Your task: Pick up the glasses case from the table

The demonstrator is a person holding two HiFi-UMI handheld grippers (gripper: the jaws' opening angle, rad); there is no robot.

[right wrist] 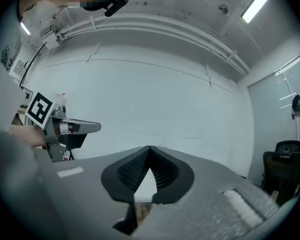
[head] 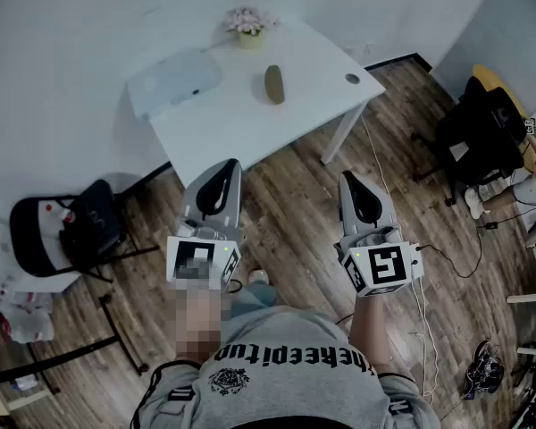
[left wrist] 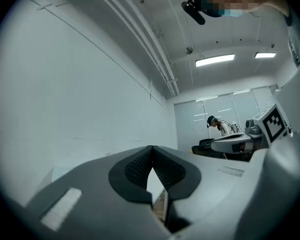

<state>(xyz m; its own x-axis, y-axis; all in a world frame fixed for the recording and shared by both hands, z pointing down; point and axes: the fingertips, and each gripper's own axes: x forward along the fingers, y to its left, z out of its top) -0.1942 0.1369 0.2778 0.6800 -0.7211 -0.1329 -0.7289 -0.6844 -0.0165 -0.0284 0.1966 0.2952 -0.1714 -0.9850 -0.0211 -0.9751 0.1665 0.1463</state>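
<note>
The left gripper [head: 227, 170] and right gripper [head: 349, 180] are both clenched on nothing, over the floor [head: 295, 206] at 6 o'clock from the table [head: 241, 132]. The case [head: 274, 84] lies mid-table, at 5 o'clock from the flowers [head: 249, 23].

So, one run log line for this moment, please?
left hand-held gripper: shut, empty | right hand-held gripper: shut, empty | glasses case: on table, untouched
</note>
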